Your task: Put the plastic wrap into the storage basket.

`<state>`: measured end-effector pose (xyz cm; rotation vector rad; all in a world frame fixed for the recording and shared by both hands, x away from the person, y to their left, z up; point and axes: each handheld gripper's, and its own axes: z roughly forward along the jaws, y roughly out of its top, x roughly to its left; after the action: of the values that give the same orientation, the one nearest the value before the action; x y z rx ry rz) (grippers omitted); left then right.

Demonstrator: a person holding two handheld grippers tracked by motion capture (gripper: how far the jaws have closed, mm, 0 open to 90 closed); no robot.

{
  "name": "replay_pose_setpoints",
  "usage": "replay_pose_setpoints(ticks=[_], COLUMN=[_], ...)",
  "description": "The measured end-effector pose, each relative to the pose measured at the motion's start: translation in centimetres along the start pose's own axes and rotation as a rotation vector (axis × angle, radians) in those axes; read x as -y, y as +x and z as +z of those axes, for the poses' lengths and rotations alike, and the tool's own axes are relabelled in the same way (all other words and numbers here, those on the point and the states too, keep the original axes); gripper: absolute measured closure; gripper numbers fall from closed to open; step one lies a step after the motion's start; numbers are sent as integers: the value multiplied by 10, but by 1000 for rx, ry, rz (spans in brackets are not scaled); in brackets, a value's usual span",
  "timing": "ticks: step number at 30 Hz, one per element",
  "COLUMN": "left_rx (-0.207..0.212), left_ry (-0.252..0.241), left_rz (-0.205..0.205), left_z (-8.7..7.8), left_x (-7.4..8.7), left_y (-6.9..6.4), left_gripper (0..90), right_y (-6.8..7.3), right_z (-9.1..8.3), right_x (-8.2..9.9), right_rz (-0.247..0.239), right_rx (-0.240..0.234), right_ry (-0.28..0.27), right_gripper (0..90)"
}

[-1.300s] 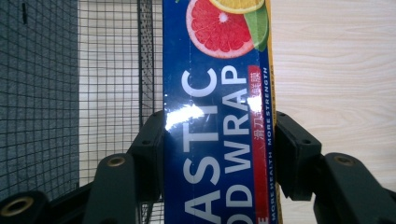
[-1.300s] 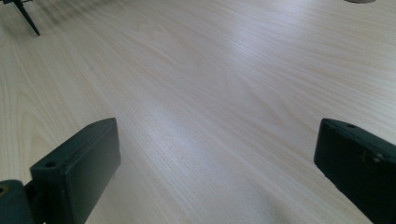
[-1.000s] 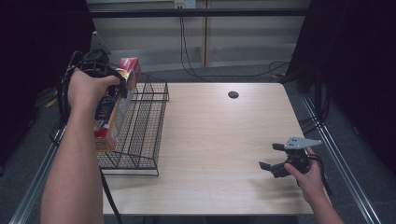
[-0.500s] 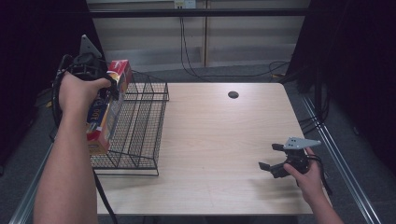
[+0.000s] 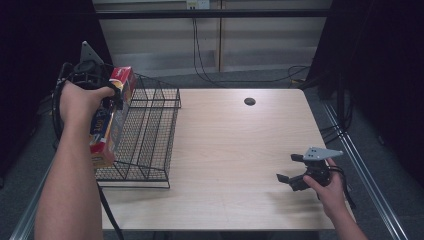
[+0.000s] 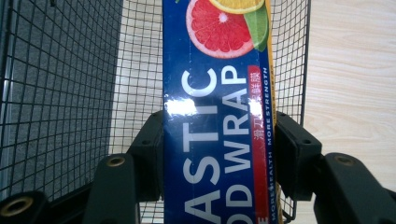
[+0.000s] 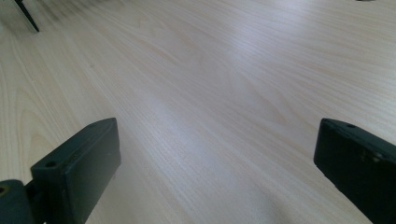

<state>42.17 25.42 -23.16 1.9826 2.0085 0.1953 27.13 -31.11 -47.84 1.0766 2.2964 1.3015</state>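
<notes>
The left gripper (image 6: 218,140) squeezes a long, shiny blue plastic wrap box (image 6: 217,116) up over the black wire basket (image 5: 150,135), while the right gripper (image 5: 292,172) rests wide open on the smooth wooden table (image 5: 240,145).

Lab-style recording booth, pale wood-grain table (image 5: 240,150) on a metal frame, black curtains (image 5: 385,65) at both sides, loose cables (image 5: 200,55) on grey floor

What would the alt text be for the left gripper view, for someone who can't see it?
Two black jaws of the left gripper clamp the sides of a long blue plastic food wrap box printed with citrus slices. Behind it are a black wire basket and, at right, the pale wood table.
</notes>
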Motion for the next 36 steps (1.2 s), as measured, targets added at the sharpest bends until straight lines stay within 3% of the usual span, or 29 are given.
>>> replay_pose_setpoints(ticks=[10, 21, 36], left_rx=[-15, -22, -35], left_ry=[1, -1, 18], left_rz=[-2, -30, -39], left_z=[1, 5, 24], left_x=[1, 4, 7], left_y=[8, 19, 30], left_gripper=[448, 448, 445], right_y=[0, 2, 2], right_z=[0, 1, 0], right_x=[0, 0, 0], right_rz=[1, -11, -16], right_rx=[-2, -4, -2], right_ry=[-1, -11, -11], right_gripper=[4, 4, 4])
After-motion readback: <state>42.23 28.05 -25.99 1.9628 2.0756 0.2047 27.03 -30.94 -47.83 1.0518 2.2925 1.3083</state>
